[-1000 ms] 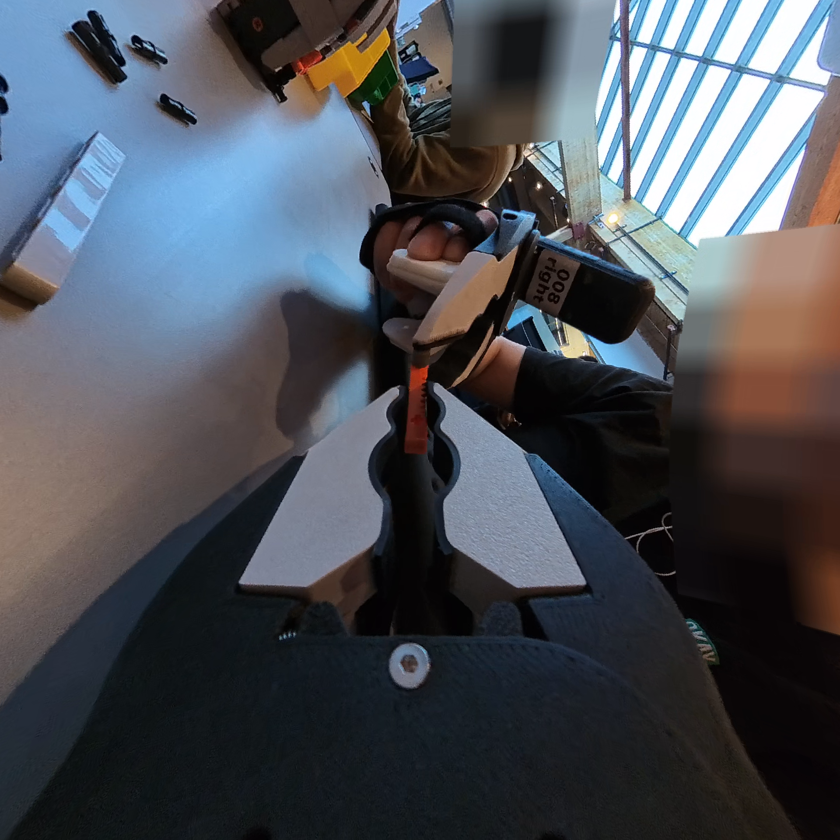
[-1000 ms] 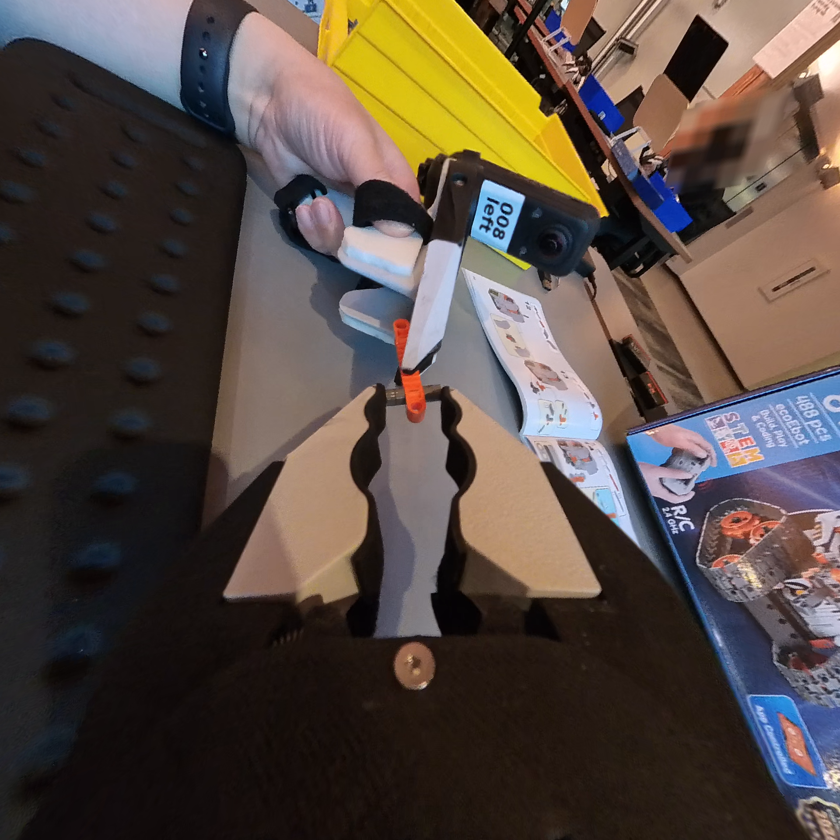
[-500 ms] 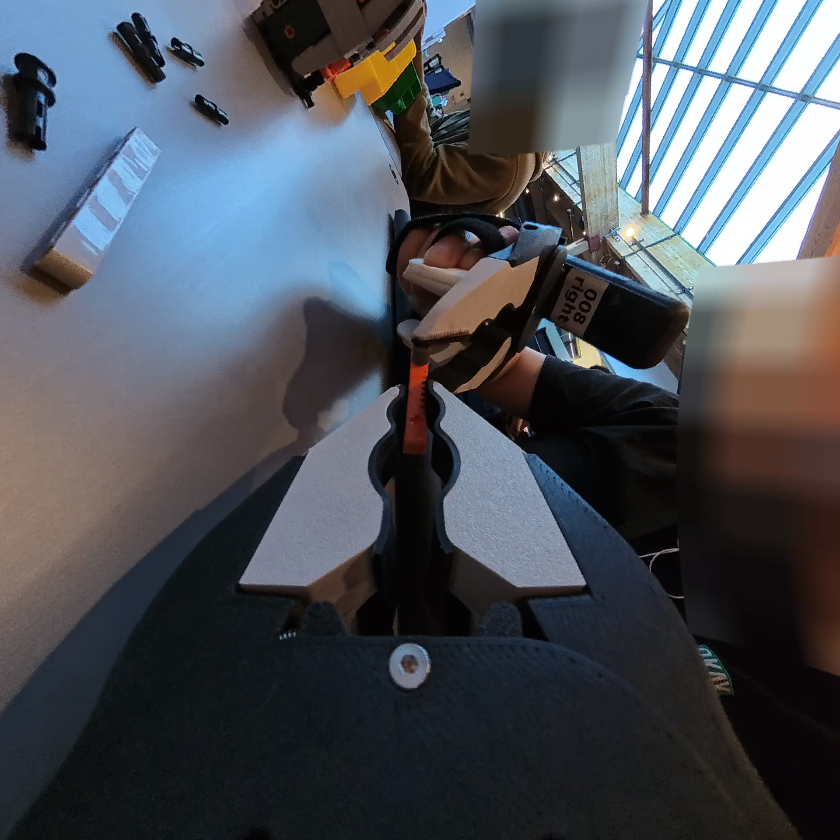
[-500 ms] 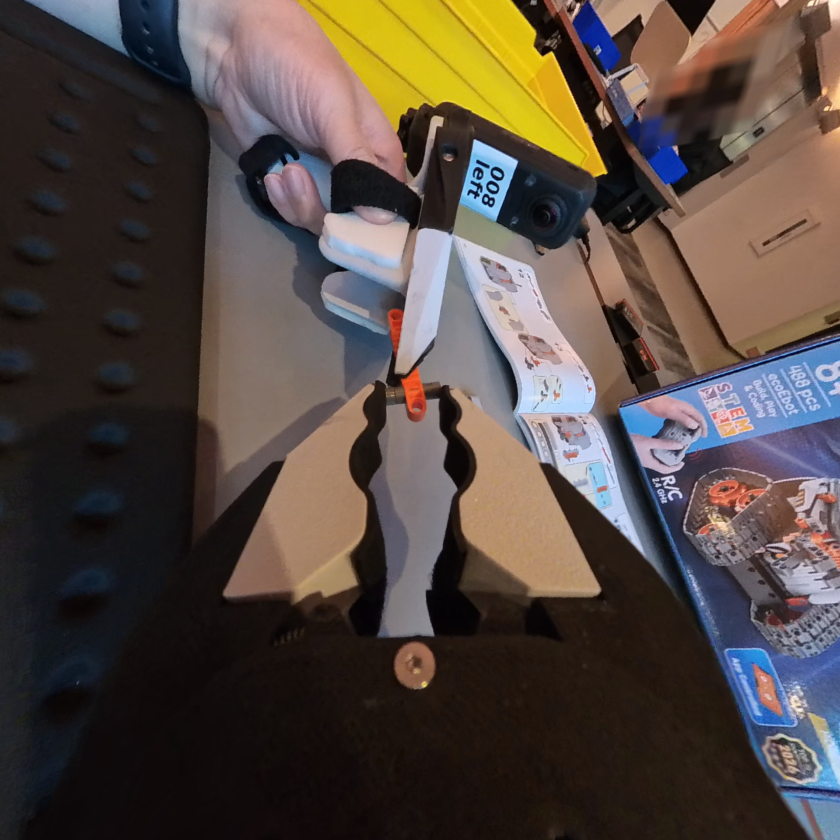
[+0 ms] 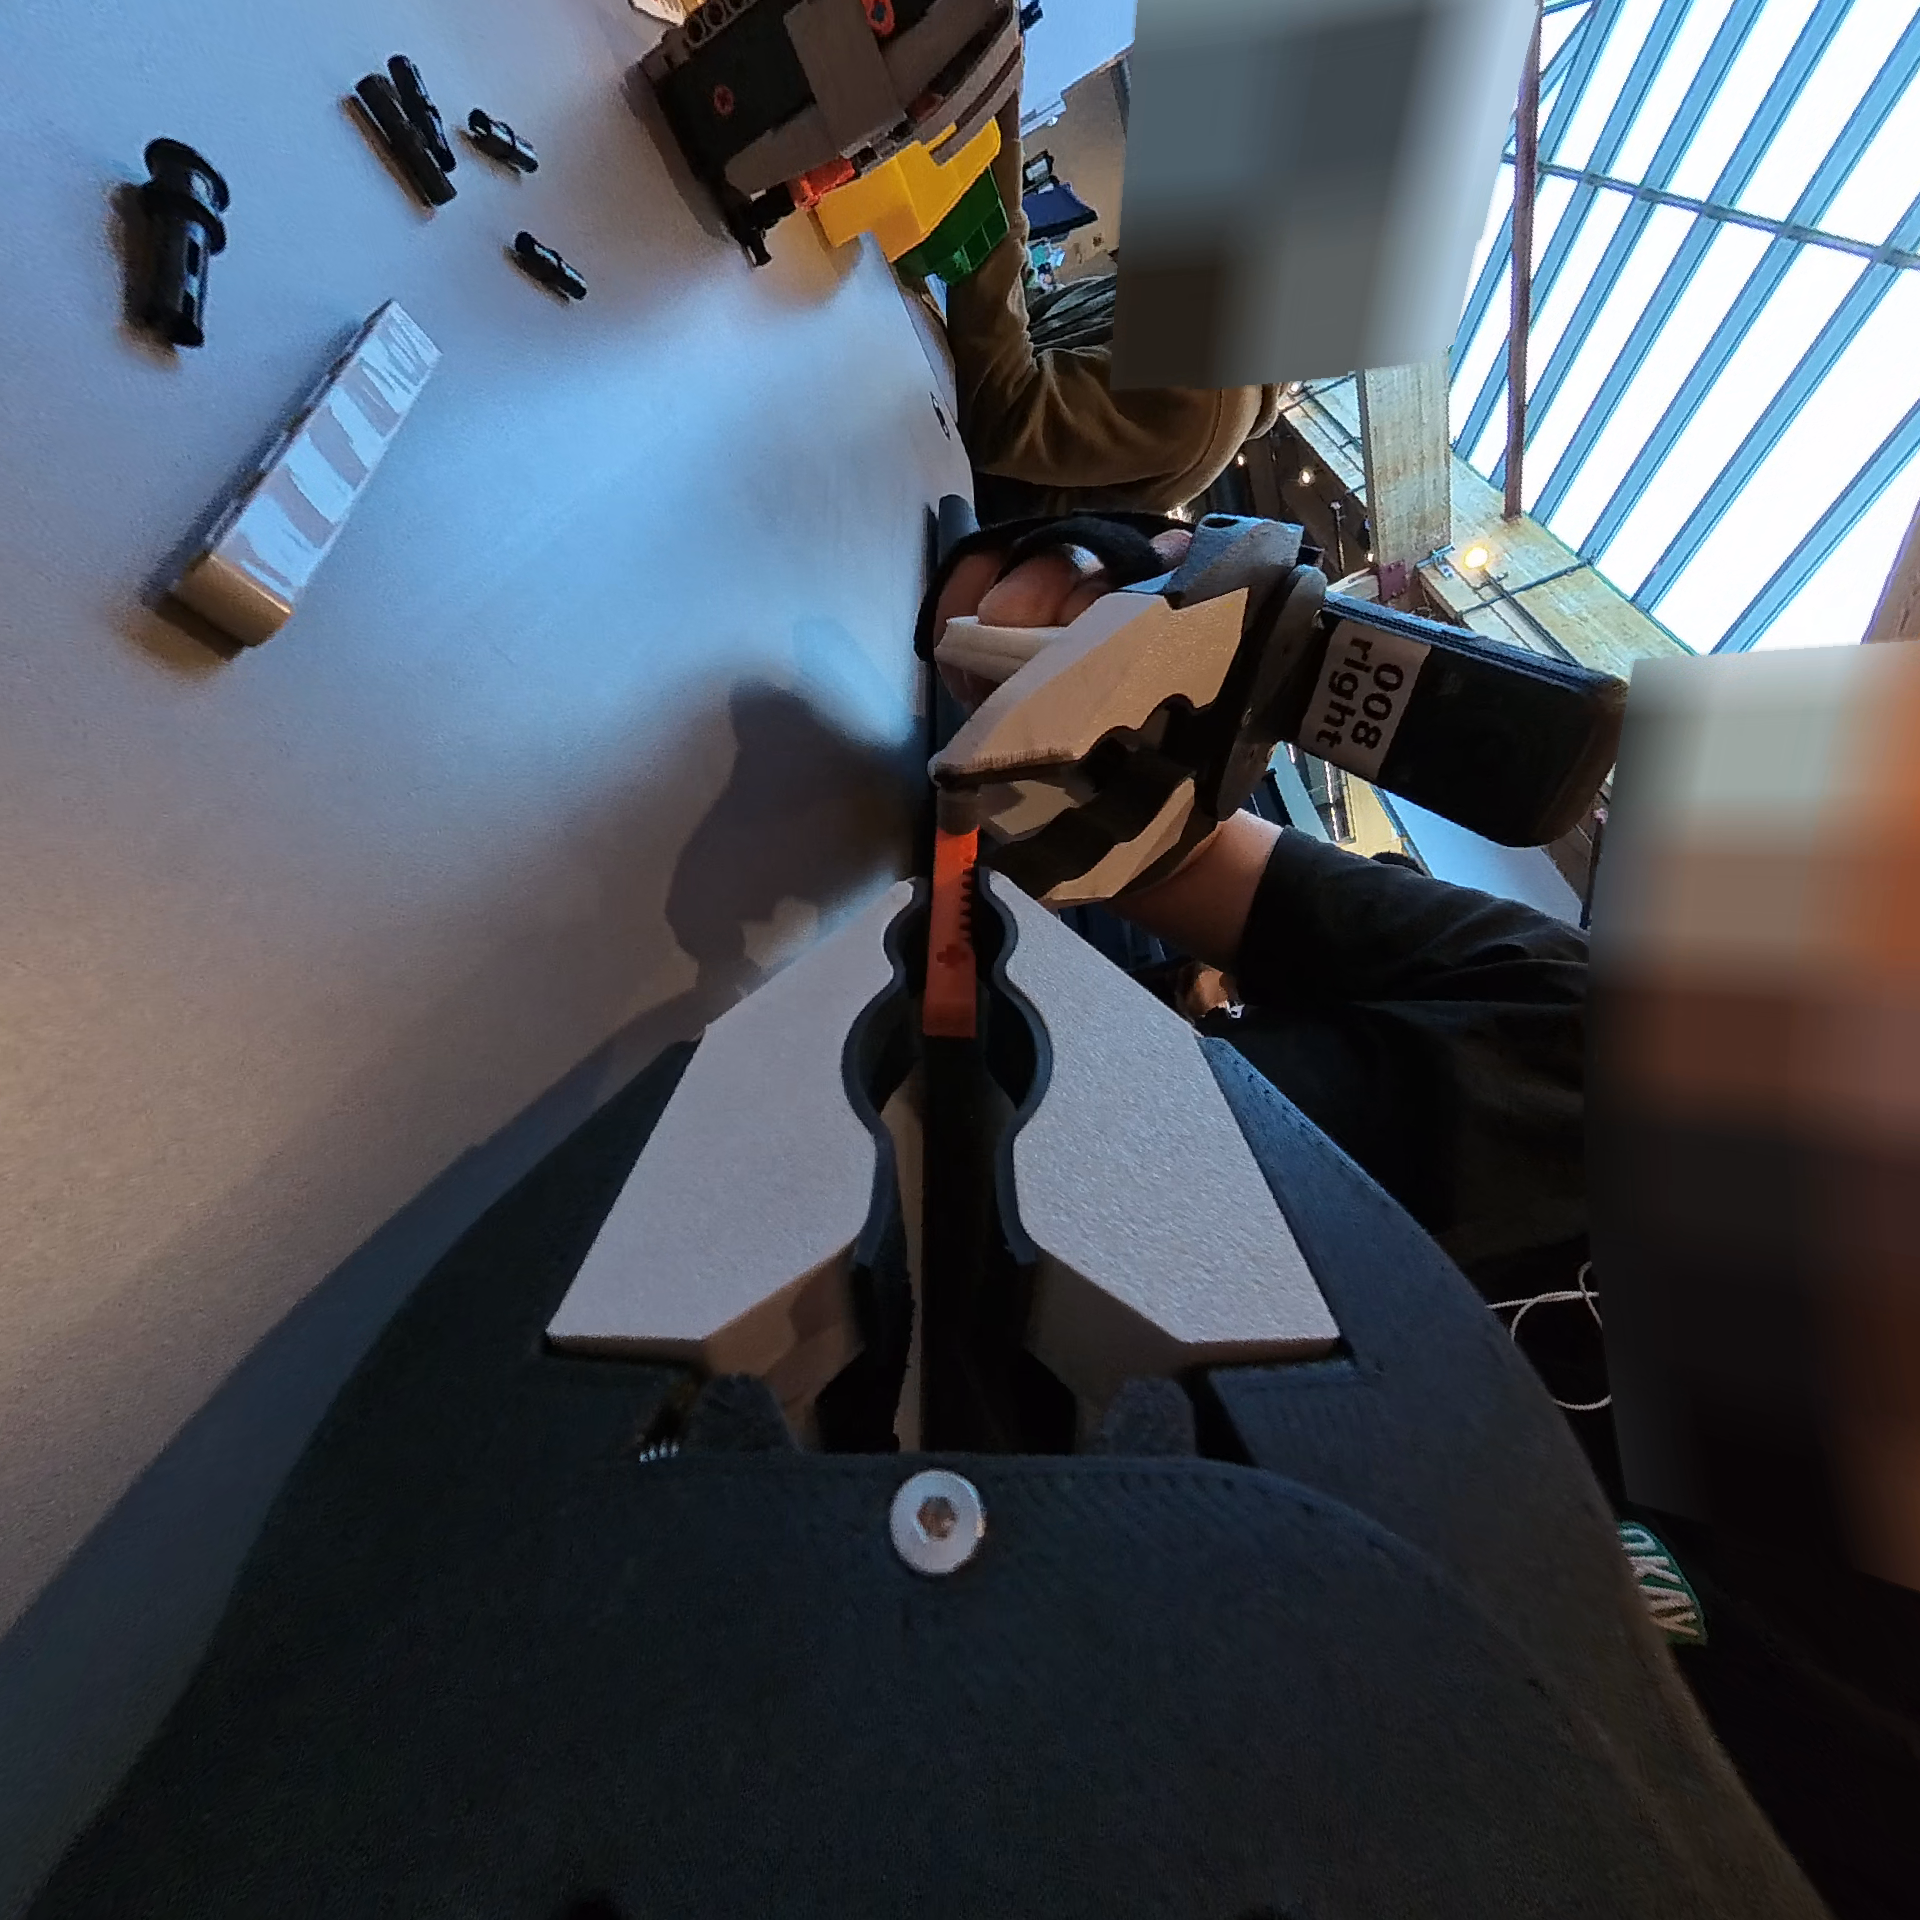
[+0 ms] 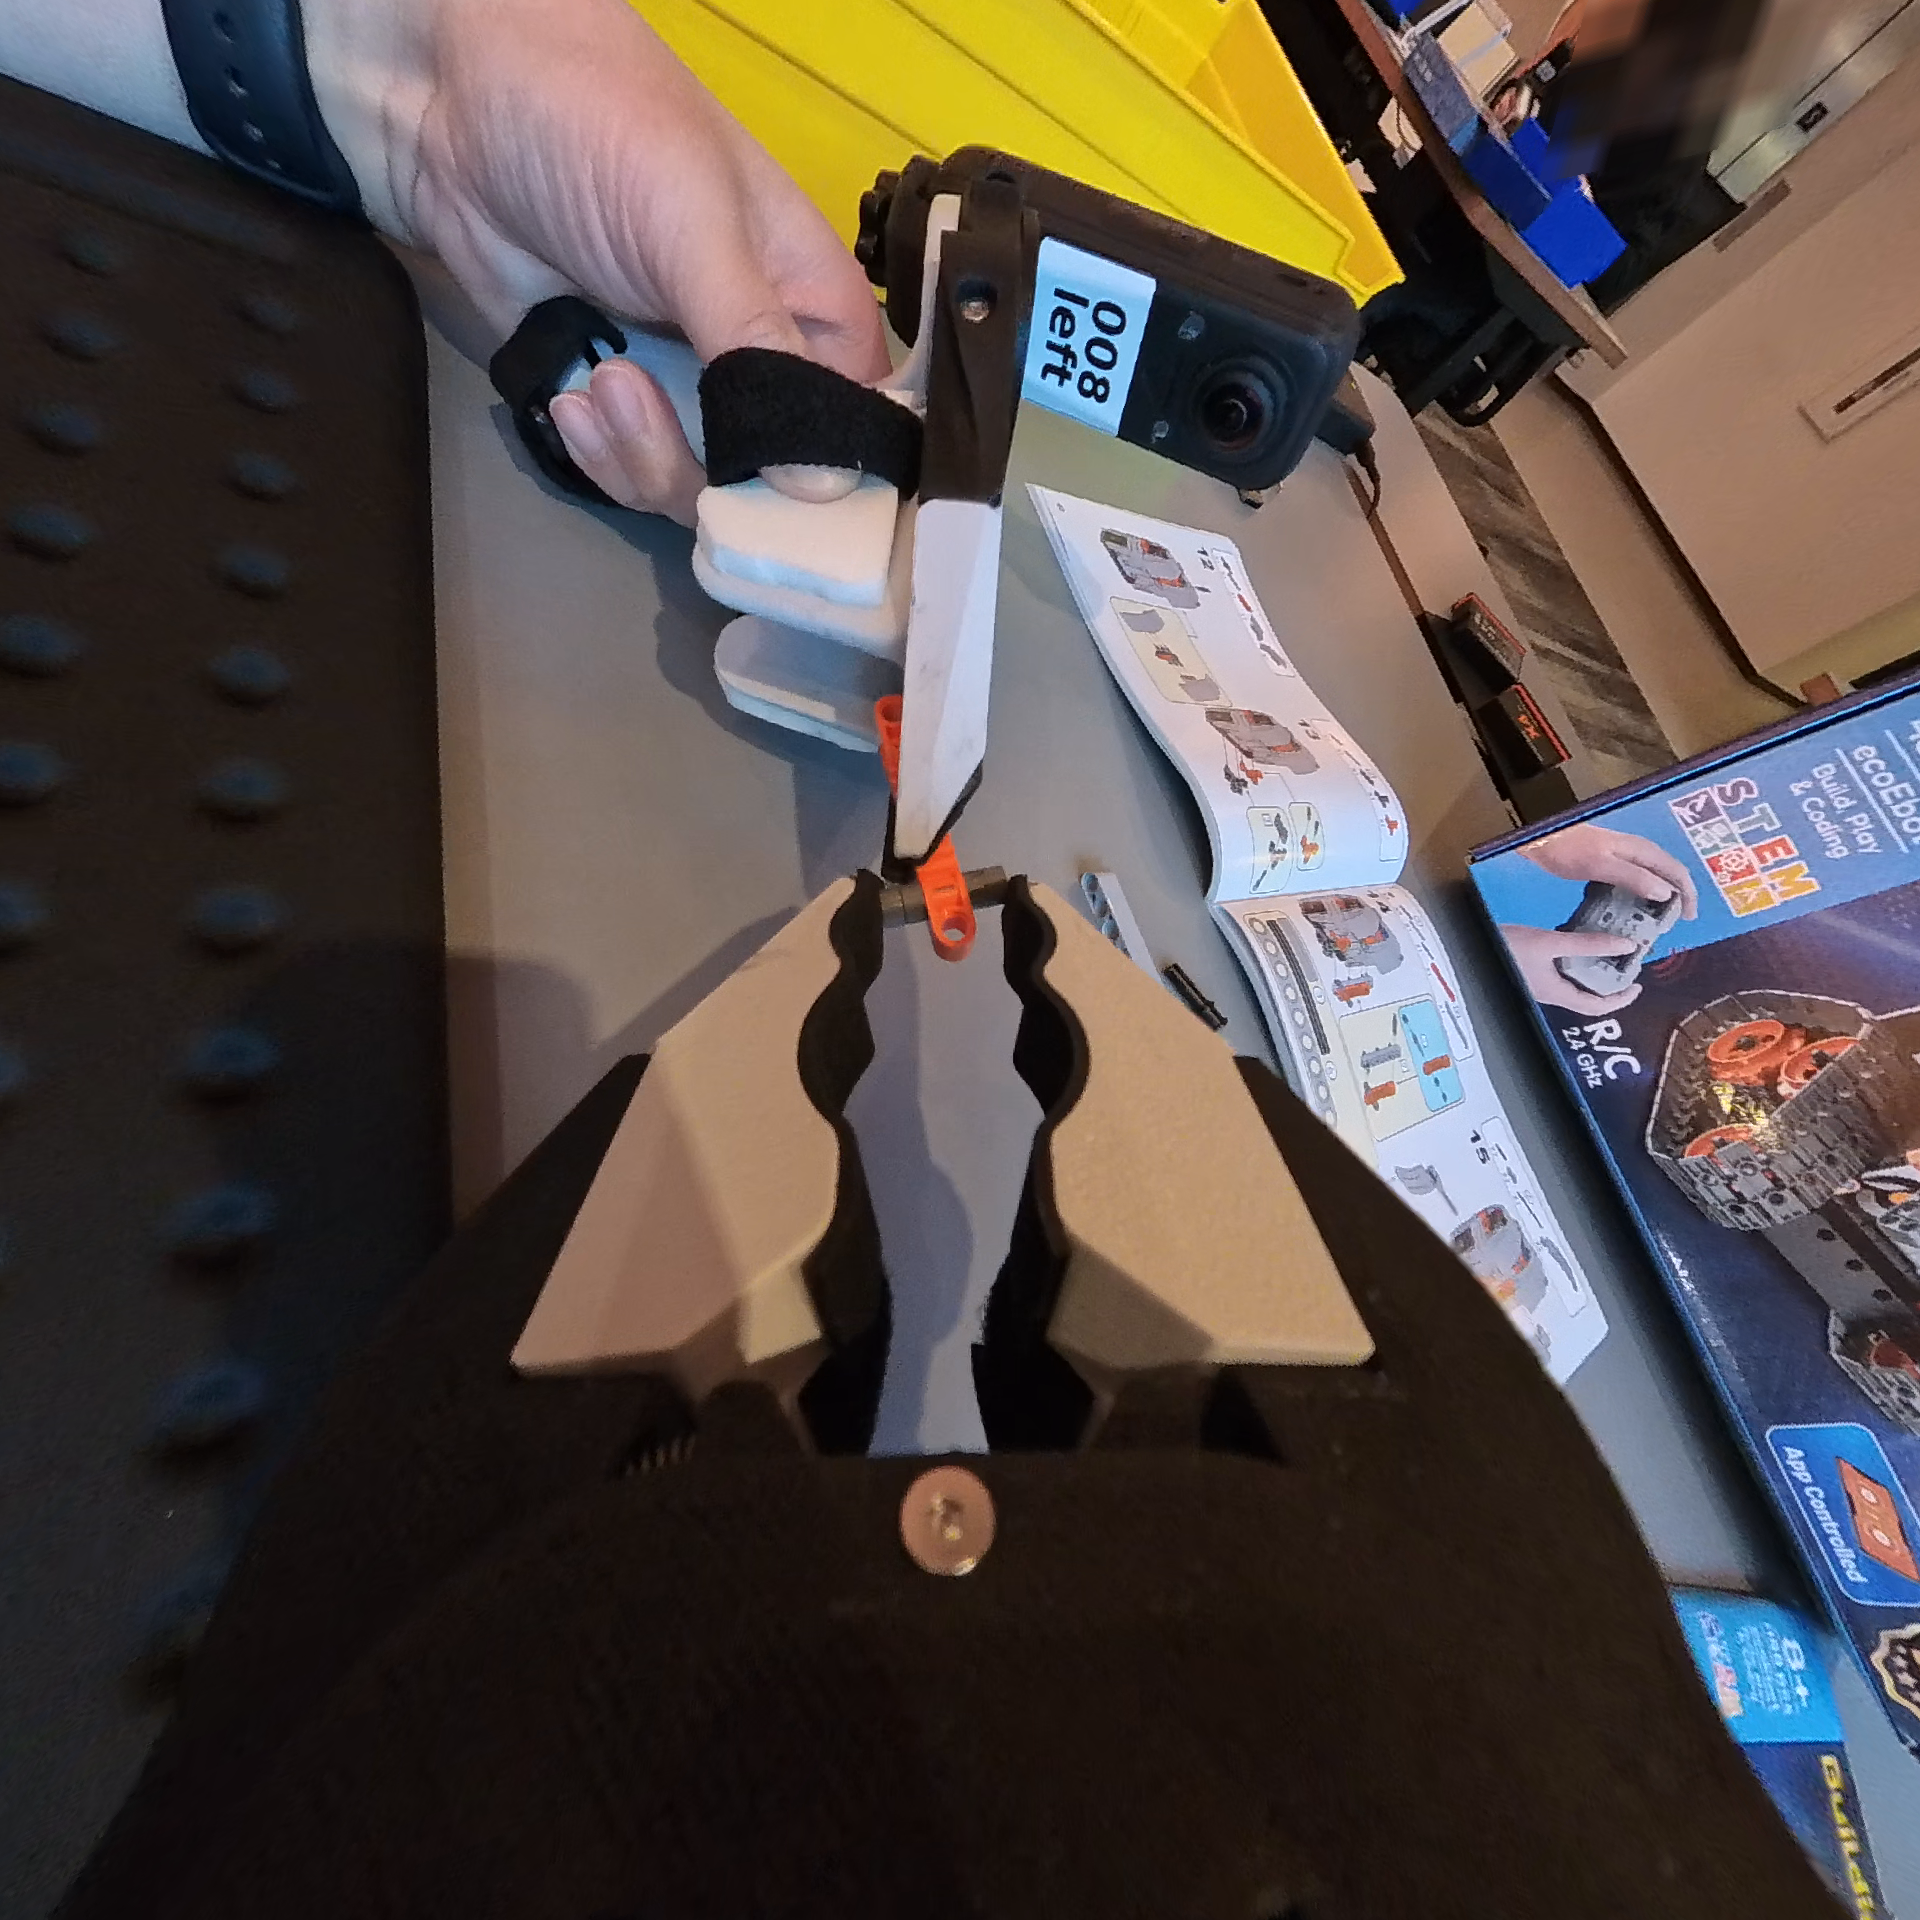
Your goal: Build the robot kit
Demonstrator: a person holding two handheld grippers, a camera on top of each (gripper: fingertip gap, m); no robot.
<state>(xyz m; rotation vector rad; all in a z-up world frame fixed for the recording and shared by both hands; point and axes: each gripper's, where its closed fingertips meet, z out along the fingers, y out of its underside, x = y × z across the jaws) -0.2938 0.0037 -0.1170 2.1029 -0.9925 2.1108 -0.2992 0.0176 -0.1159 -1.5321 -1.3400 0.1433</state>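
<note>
In the left wrist view the left gripper (image 5: 948, 914) is seen clenched on a thin orange toothed piece (image 5: 950, 961), which is pinched edge-on between the two pale fingers and sticks out past their tips. Just beyond those tips the right gripper (image 5: 961, 795) is met, held by a hand (image 5: 1023, 597) strapped in with black bands, and a short dark grey pin (image 5: 958, 814) is gripped at its fingertips, right at the far end of the orange piece. In the right wrist view the right gripper (image 6: 943, 894) is shown closed on that grey pin (image 6: 906, 900) by its two ends, its fingers parted no wider than the pin is long; the pin is passed through a hole of the orange piece (image 6: 948, 906), which is carried from above by the left gripper (image 6: 914, 847). Both grippers are held above the grey desk (image 6: 623, 831). Behind the right gripper's fingertips a small pale beam (image 6: 1117, 920) and a little black pin (image 6: 1190, 992) are laid on the desk, beside an open instruction booklet (image 6: 1299, 862), and a blue toy box (image 6: 1714, 1039) is set farther towards the desk's edge. A yellow bin (image 6: 1039, 125) is placed at the far side. In the left wrist view a shiny pale block (image 5: 312, 478), several small black pins (image 5: 405, 130) and a part-built grey model (image 5: 831, 94) are seen lying farther off on the desk.
</note>
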